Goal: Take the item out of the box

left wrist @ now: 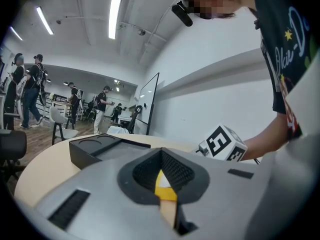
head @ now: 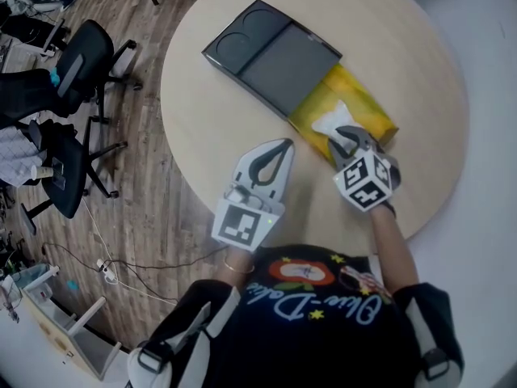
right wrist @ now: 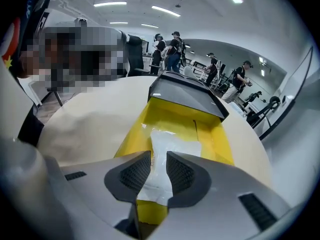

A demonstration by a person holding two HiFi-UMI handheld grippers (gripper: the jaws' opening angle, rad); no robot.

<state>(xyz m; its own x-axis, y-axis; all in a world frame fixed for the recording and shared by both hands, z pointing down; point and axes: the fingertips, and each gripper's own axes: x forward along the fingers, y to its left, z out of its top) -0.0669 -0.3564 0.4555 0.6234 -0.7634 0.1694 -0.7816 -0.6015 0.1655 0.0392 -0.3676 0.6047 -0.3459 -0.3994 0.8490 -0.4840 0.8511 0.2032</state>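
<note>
Nearest, the left tongs (head: 284, 145) are held over the bare worktop (head: 210, 111) with tips together and nothing between them, clear of the box. Just beside them, the right tongs (right wrist: 159, 156) are closed to a narrow gap on the near end of the packet (right wrist: 175, 144). The packet is bunched between the pads, so a grip is judged to be made. The step in hand is taken to be the grasp, with the lift not yet done. Next, the packet is to be drawn up and back over the near wall, and firmly, since thin film may slip. The packet lies in the yellow tray (right wrist: 220, 139) — nothing else is seen in it. Beyond, the tray's far end is tucked under the black sleeve (head: 283, 63).
</note>
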